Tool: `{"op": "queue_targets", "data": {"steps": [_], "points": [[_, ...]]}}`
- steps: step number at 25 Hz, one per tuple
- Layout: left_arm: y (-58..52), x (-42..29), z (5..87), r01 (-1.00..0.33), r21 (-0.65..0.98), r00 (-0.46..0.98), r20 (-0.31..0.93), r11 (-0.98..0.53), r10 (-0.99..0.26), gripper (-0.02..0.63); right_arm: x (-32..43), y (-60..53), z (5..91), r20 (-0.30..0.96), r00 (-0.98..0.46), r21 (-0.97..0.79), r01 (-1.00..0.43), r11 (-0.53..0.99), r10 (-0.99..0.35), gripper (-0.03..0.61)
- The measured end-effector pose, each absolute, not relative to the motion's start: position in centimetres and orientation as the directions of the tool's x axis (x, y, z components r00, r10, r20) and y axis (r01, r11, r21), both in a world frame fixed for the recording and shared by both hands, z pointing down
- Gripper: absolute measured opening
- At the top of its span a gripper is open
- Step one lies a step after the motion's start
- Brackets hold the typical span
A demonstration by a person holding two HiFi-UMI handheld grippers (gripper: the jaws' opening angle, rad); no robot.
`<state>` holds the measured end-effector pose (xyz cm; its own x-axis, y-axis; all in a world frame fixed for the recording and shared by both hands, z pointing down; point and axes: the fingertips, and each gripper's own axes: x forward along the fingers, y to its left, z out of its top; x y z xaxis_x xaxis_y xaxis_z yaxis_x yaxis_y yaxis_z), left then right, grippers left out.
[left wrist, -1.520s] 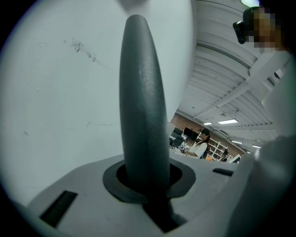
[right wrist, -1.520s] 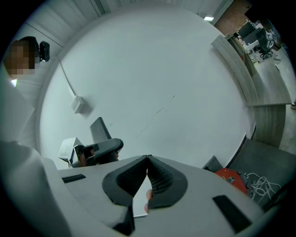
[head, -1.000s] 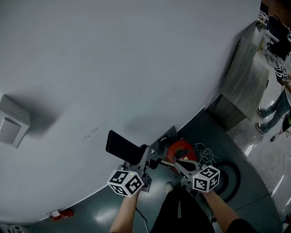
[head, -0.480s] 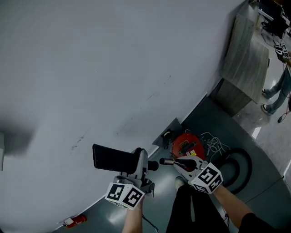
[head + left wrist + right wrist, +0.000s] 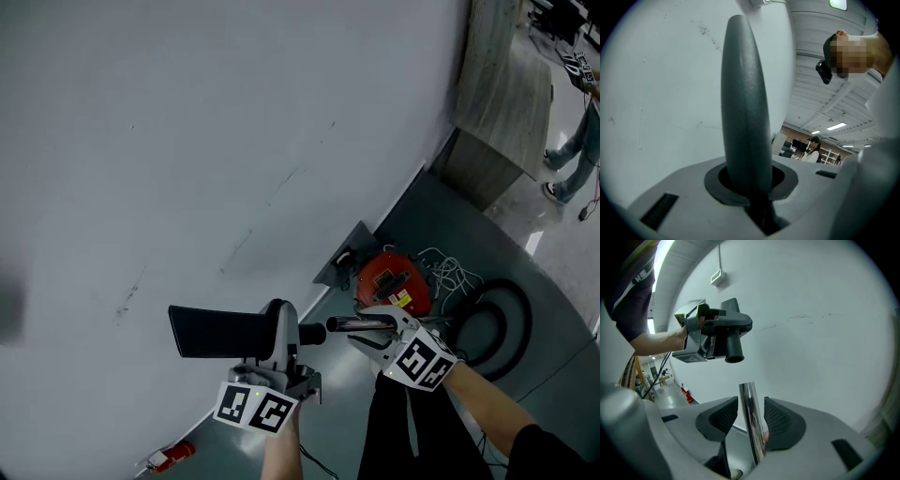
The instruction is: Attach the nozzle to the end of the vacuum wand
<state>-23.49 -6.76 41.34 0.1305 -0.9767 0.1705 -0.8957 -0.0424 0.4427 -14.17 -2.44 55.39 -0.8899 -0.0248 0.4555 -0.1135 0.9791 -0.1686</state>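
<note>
My left gripper point(image 5: 277, 356) is shut on the grey neck of the vacuum nozzle point(image 5: 211, 331), whose flat black head points left. In the left gripper view the nozzle point(image 5: 743, 108) rises from between the jaws. The chrome wand point(image 5: 359, 323) lies level, its tip just short of the nozzle's round socket. My right gripper point(image 5: 380, 334) has just been opening; the wand point(image 5: 752, 427) runs between its ribbed pads point(image 5: 783, 418) with gaps beside it. The right gripper view shows the nozzle point(image 5: 731, 329) and the left gripper point(image 5: 696, 341) a little beyond the wand's end.
A white wall point(image 5: 187, 141) fills the left. On the grey floor stand the red vacuum body point(image 5: 394, 281), a black hose loop point(image 5: 502, 323) and white cables. A red extinguisher point(image 5: 169, 457) lies near the wall. A grey cabinet point(image 5: 502, 103) and a person point(image 5: 572, 159) stand at the right.
The nozzle has swung from tilted to level and sunk a little. The right gripper rolled and its jaws opened round the wand. Wand tip and socket have drawn closer.
</note>
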Motion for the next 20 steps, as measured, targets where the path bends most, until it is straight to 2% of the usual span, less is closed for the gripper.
{"op": "queue_targets", "data": {"steps": [3,20], "points": [[-7.2,-23.2,41.9,-0.894,0.447,0.135,0.166,-0.047,-0.977,0.06,-14.6,-2.3,56.7,0.478,-0.878,-0.15,-0.095,0.984,-0.012,0.179],[-7.9,-23.2,45.0,-0.892,0.448,0.139,0.17,-0.049,-0.976,0.06,-16.7,-2.3,61.7,0.525,-0.851,-0.094,-0.06,0.994,-0.002,0.178]]}}
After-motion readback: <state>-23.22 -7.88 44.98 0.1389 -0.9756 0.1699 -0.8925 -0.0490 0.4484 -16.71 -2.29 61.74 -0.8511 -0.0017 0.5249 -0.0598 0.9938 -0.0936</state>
